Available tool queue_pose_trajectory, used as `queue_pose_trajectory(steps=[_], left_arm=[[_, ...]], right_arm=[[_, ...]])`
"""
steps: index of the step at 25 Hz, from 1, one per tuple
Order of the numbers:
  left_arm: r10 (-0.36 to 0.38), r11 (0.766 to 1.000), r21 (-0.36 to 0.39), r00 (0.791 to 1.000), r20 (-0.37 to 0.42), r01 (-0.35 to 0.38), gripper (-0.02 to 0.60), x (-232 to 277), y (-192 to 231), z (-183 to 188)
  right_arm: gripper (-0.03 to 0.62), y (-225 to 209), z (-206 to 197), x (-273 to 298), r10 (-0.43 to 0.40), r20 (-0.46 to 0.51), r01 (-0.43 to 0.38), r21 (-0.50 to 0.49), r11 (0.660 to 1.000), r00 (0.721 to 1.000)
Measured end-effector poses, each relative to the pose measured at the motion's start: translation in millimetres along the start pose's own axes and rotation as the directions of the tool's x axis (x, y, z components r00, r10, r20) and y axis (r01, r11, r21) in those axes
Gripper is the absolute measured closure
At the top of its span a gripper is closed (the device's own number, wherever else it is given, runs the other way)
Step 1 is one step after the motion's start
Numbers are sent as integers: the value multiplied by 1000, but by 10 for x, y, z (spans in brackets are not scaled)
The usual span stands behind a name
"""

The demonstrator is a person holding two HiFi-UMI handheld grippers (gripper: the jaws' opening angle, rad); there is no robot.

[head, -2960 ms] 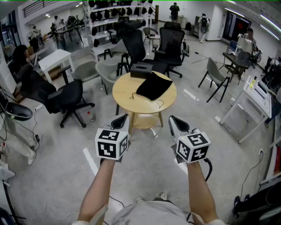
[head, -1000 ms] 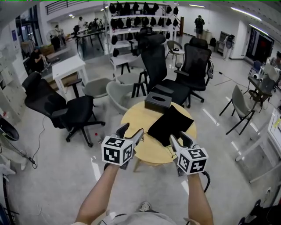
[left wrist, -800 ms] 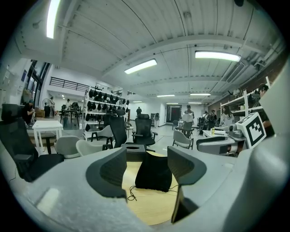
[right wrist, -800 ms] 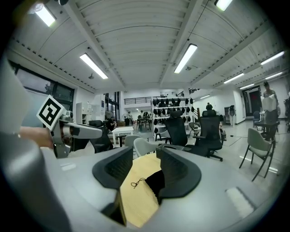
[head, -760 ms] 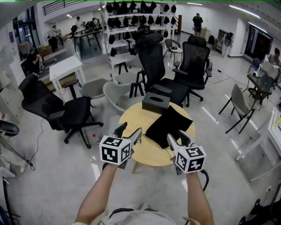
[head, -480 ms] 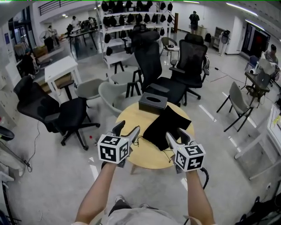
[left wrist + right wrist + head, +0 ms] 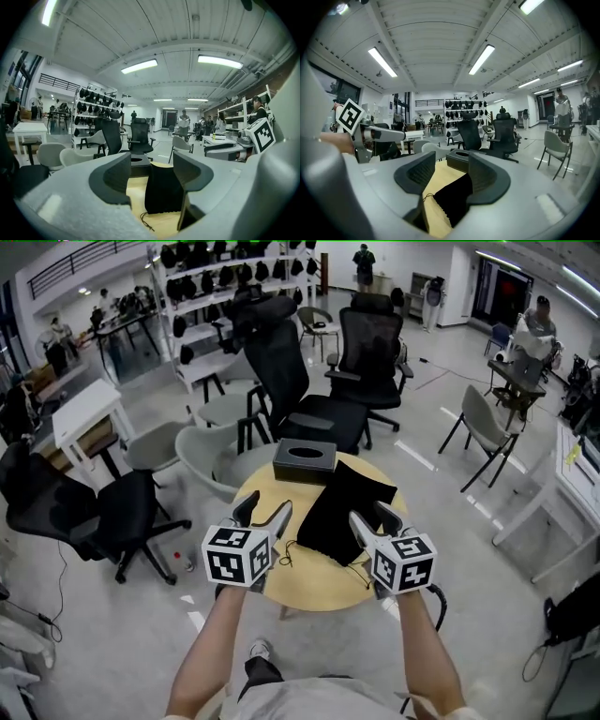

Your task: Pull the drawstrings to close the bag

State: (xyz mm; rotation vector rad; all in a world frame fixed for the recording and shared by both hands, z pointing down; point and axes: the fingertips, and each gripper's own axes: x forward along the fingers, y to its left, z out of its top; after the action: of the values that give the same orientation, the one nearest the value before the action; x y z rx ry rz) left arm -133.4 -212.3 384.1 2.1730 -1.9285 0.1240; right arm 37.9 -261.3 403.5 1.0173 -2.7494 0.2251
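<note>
A black drawstring bag (image 7: 343, 505) lies flat on a round wooden table (image 7: 309, 582), its mouth toward me. Thin cords (image 7: 285, 553) trail from its near corners. My left gripper (image 7: 265, 509) hovers open over the table's near left, short of the bag. My right gripper (image 7: 372, 516) hovers above the bag's near right corner, its jaws opening with nothing pressed between them. The left gripper view shows the bag (image 7: 161, 187) and a cord (image 7: 146, 222) ahead of the open left gripper (image 7: 151, 174). In the right gripper view the bag (image 7: 452, 199) lies beyond the right gripper (image 7: 449, 174).
A black tissue box (image 7: 305, 460) stands at the table's far edge, just behind the bag. Black office chairs (image 7: 309, 399) and grey shell chairs (image 7: 211, 451) ring the table's far side. A white table (image 7: 80, 413) stands left, and people are at the back.
The table has come closer and both grippers now reach over its near edge toward the bag. The right jaws stand a little wider apart.
</note>
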Motion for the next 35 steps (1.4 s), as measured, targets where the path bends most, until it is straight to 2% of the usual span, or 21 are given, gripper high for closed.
queue_pose_trajectory(steps=[5, 10, 16, 22, 24, 27, 31, 35], left_arm=[[-117, 992, 35, 993, -21, 118, 295, 321, 175, 70], [-225, 972, 60, 973, -42, 227, 295, 580, 311, 139], [-359, 928, 84, 931, -72, 364, 296, 765, 245, 135], [-454, 882, 98, 887, -83, 461, 296, 833, 146, 187], [-480, 868, 103, 873, -85, 487, 296, 851, 72, 200], [-496, 857, 111, 864, -85, 503, 296, 904, 13, 213], [-499, 854, 117, 862, -85, 506, 296, 978, -48, 247], [-487, 858, 132, 868, -94, 496, 296, 1024, -118, 276]], right_arm=[[381, -57, 28, 183, -108, -5, 108, 26, 994, 994], [379, -59, 76, 274, -205, -5, 205, 46, 978, 979], [378, -65, 50, 152, -333, -10, 333, 66, 941, 943], [378, -19, 19, -58, -431, -16, 431, 101, 897, 902], [376, -46, 9, -147, -458, -21, 458, 105, 883, 889], [368, -111, 20, -219, -481, -21, 480, 100, 871, 877], [364, -232, 47, -281, -489, -17, 488, 91, 868, 872], [364, -365, 94, -294, -473, -11, 472, 86, 878, 881]])
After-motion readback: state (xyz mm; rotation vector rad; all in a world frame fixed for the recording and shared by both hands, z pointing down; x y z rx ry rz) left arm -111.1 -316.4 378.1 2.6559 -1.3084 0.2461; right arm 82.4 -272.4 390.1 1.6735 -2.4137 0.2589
